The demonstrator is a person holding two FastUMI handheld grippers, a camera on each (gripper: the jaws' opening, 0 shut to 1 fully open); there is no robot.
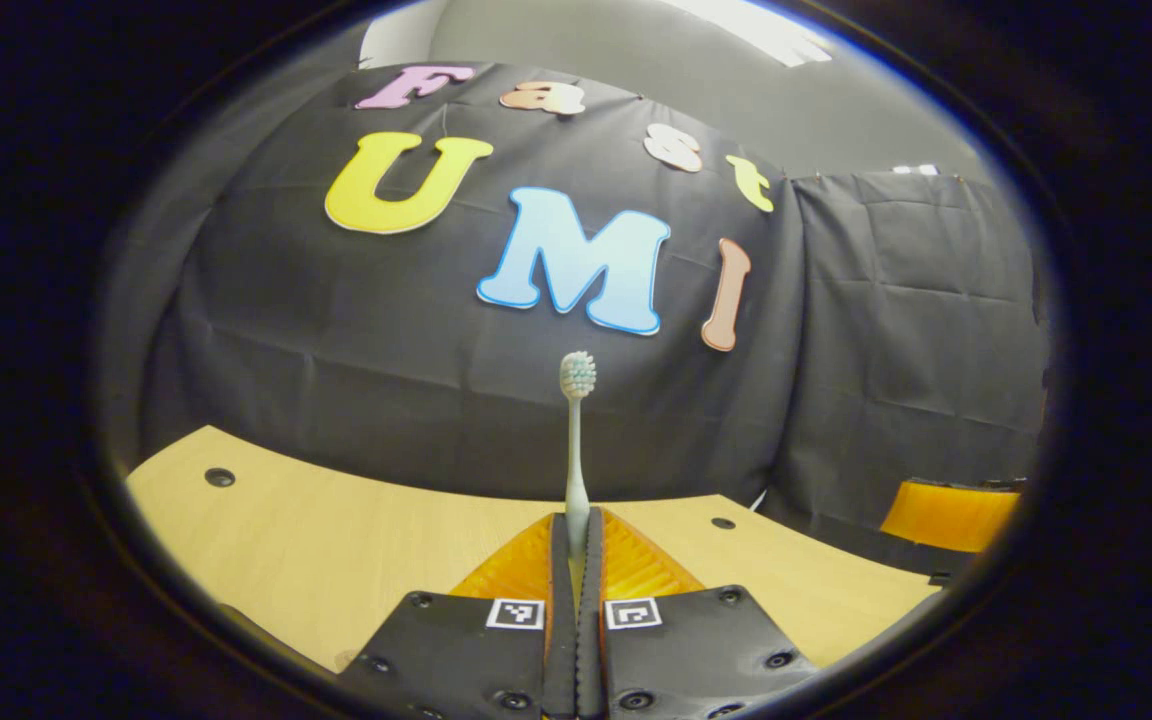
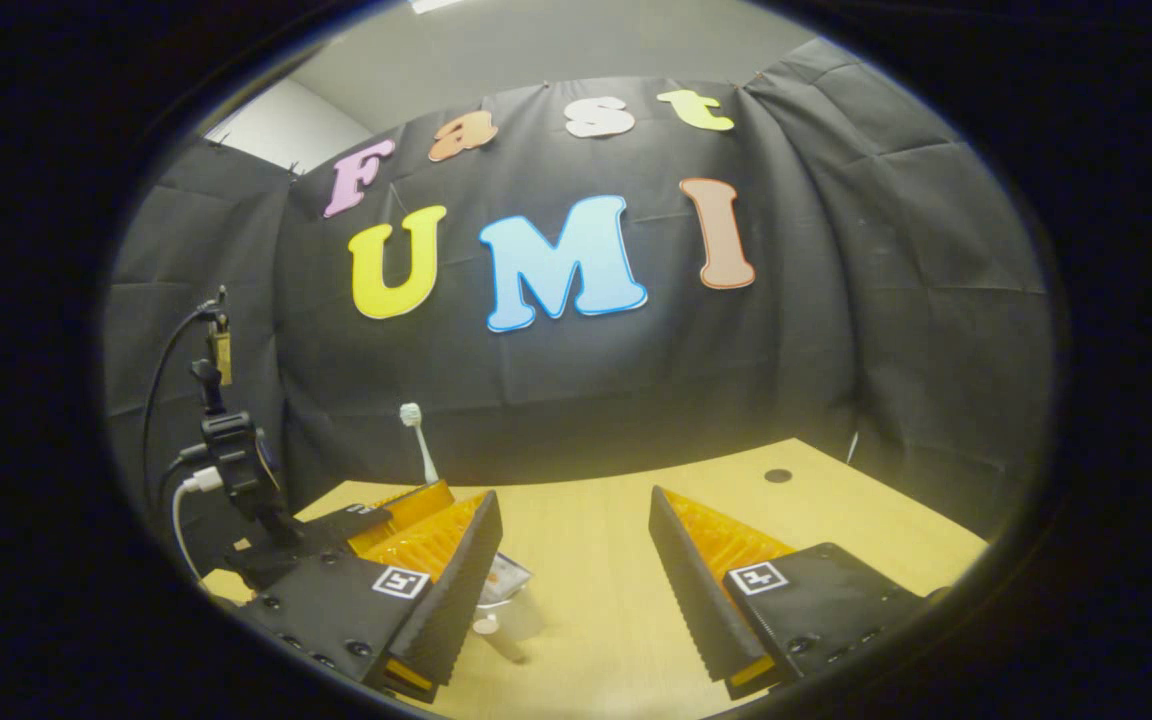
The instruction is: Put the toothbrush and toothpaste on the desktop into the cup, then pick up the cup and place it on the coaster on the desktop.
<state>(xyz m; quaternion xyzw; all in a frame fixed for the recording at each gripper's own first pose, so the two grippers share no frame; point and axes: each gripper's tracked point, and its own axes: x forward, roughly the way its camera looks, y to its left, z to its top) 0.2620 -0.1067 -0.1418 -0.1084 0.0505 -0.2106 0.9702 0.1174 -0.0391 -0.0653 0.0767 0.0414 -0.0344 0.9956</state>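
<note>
My left claw is closed on the toothbrush, holding it upright above the table. My right claw is wide open, empty, over the toothpaste. Everything is left: nothing is in the cup yet, I judge.

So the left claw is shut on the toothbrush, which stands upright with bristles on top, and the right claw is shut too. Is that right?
Not quite. The right claw is open: the right gripper view shows its two fingers wide apart over the desktop, holding nothing. The rest holds: in the left gripper view the left claw is shut on the toothbrush, upright with bristles on top.
</note>
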